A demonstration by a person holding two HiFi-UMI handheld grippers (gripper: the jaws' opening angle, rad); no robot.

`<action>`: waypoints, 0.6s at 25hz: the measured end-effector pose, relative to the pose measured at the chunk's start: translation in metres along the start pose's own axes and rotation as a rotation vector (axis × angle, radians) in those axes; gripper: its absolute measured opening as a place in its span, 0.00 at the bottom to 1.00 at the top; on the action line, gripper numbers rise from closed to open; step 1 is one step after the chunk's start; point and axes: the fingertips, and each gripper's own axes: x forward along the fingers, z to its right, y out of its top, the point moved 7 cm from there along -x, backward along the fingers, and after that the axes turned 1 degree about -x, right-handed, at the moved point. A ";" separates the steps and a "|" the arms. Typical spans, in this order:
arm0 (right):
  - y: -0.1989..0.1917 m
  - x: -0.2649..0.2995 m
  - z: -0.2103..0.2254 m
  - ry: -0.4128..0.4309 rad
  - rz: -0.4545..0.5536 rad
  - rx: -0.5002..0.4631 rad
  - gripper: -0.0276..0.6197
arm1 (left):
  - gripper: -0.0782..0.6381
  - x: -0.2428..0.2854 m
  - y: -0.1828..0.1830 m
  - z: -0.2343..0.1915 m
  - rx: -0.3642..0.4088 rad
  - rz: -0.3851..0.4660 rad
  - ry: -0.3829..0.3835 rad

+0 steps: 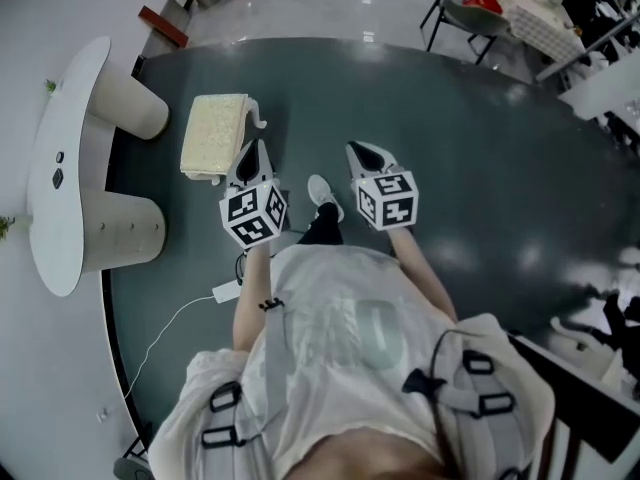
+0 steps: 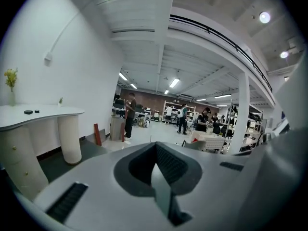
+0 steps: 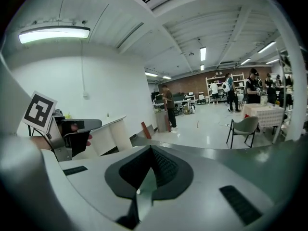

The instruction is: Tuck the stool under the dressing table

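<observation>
The stool (image 1: 214, 134), with a cream cushion on a white frame, stands on the dark green floor beside the white dressing table (image 1: 70, 158), outside its two round legs. My left gripper (image 1: 251, 148) is shut and empty, its tip close to the stool's right edge; whether it touches I cannot tell. My right gripper (image 1: 359, 151) hovers shut and empty further right, apart from the stool. In the left gripper view the shut left gripper (image 2: 156, 166) points past the dressing table (image 2: 41, 113); the stool is hidden. The right gripper (image 3: 148, 176) faces the dressing table (image 3: 108, 129) too.
A white cable with an adapter (image 1: 226, 291) lies on the floor behind the stool. My shoe (image 1: 323, 194) is between the grippers. A grey chair (image 1: 470, 16) and a laden table stand far right. A red board (image 1: 164, 26) leans by the wall. People stand far off.
</observation>
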 end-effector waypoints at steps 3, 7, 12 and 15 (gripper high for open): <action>0.029 0.040 0.017 0.012 -0.015 -0.017 0.05 | 0.12 0.048 0.024 -0.010 -0.022 0.001 0.012; 0.069 0.096 0.034 0.038 -0.034 -0.055 0.05 | 0.12 0.102 0.057 -0.026 -0.027 0.036 0.022; 0.110 0.175 0.040 0.091 -0.060 -0.114 0.05 | 0.12 0.165 0.076 -0.064 -0.066 0.059 0.060; 0.129 0.218 0.038 0.143 -0.084 -0.146 0.05 | 0.12 0.194 0.084 -0.084 -0.082 0.071 0.087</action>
